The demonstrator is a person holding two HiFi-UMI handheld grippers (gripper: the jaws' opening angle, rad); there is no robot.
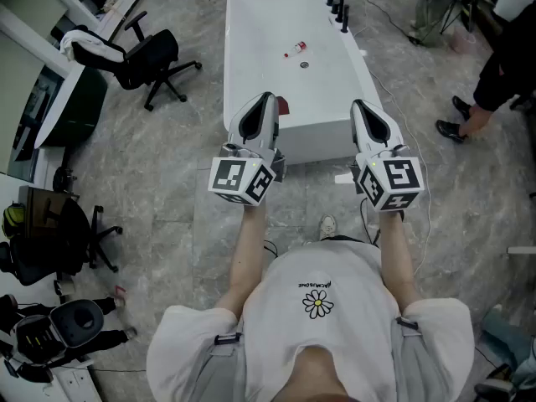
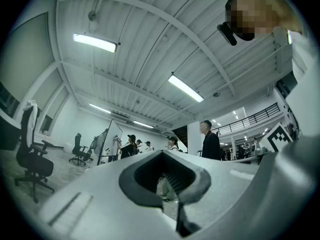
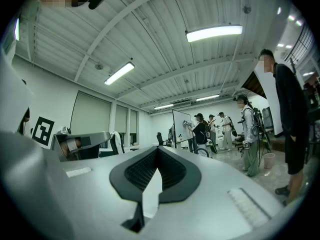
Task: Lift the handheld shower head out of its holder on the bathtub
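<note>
Head view: the left hand-held gripper (image 1: 265,99) and the right hand-held gripper (image 1: 360,105), jaws pressed together on nothing, are held before the white bathtub (image 1: 251,65). The shower head (image 1: 337,2) sits at the tub's far right rim, well apart. Two black office chairs (image 1: 142,57) stand to the left.

Left gripper view: closed jaws, one chair (image 2: 31,156).

Right gripper view: closed jaws, one person (image 3: 287,119) nearby.

The bathtub (image 1: 293,78) lies ahead of me, running from near to far. Its tap fittings (image 1: 335,2) stand on the far right rim. A small item (image 1: 299,48) lies in the tub, just beyond the drain (image 1: 304,64). My left gripper (image 1: 265,100) and right gripper (image 1: 362,107) are side by side, apart, over the tub's near end. An office chair (image 1: 142,61) stands left of the tub — another (image 1: 59,233) is nearer me, further left. A person (image 1: 494,74) stands well to the right.
</note>
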